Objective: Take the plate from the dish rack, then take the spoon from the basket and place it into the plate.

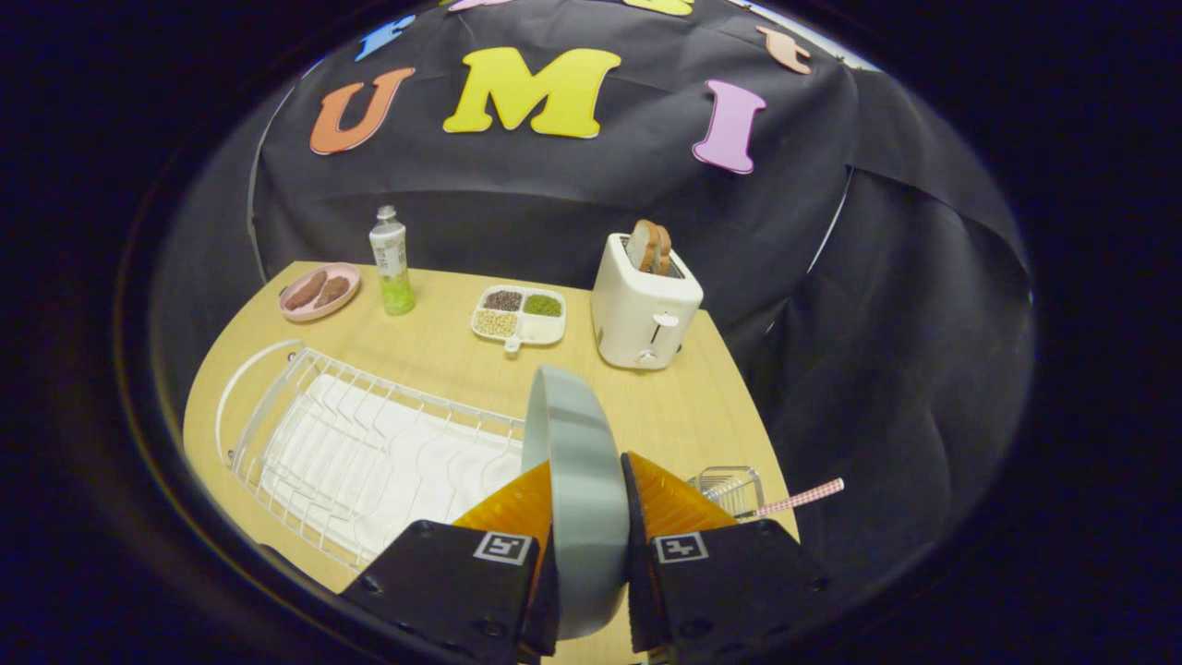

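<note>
Gripper [584, 545] raised above the tabletop [443, 356], fingers [679, 503] clamped on either face of the plate [577, 480], held edge-on and upright between them. Plate grey-green, clear of the white wire rack [369, 453] just to its left. Small wire basket [729, 489] just right of the fingers, pink-checked spoon handle [802, 499] sticking out.

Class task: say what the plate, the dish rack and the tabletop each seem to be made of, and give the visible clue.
Plate, clamped on edge in the hand-held gripper: probably matte plastic or melamine, grey and without glare. Dish rack: thin bent wire, seemingly white-coated metal. Tabletop: pale wood-look, perhaps laminate, with faint grain.
</note>
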Motion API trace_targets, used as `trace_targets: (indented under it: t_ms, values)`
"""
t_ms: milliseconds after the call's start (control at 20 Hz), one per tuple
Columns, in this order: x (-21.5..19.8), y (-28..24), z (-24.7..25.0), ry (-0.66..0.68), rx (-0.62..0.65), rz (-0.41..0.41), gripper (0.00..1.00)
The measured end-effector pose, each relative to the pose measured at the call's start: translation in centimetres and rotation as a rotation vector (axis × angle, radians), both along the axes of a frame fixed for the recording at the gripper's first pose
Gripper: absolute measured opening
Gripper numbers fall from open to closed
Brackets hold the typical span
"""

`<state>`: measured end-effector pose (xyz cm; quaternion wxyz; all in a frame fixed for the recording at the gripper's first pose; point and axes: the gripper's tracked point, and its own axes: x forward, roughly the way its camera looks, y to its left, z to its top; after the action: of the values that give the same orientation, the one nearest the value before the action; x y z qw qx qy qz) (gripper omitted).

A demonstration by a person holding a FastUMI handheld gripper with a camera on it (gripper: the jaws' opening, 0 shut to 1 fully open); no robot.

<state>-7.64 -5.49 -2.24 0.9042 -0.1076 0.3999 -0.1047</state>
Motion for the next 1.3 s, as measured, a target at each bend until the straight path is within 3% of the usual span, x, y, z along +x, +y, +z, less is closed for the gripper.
trace_targets:
  t_ms: [300, 650, 1100, 1250, 1300]
  values:
    - [2.7, -0.1, 1.2, -0.074, -0.083, 0.001, 0.31]
    - [2.5, -0.2, 1.5, -0.117, -0.034, -0.013, 0.29]
    - [5.3, 1.0, 2.7, -0.165, -0.085, 0.005, 0.28]
    - [7.2, 1.9, 9.2, -0.348, -0.092, 0.015, 0.25]
    - [7.2, 2.2, 10.9, -0.366, -0.165, 0.061, 0.25]
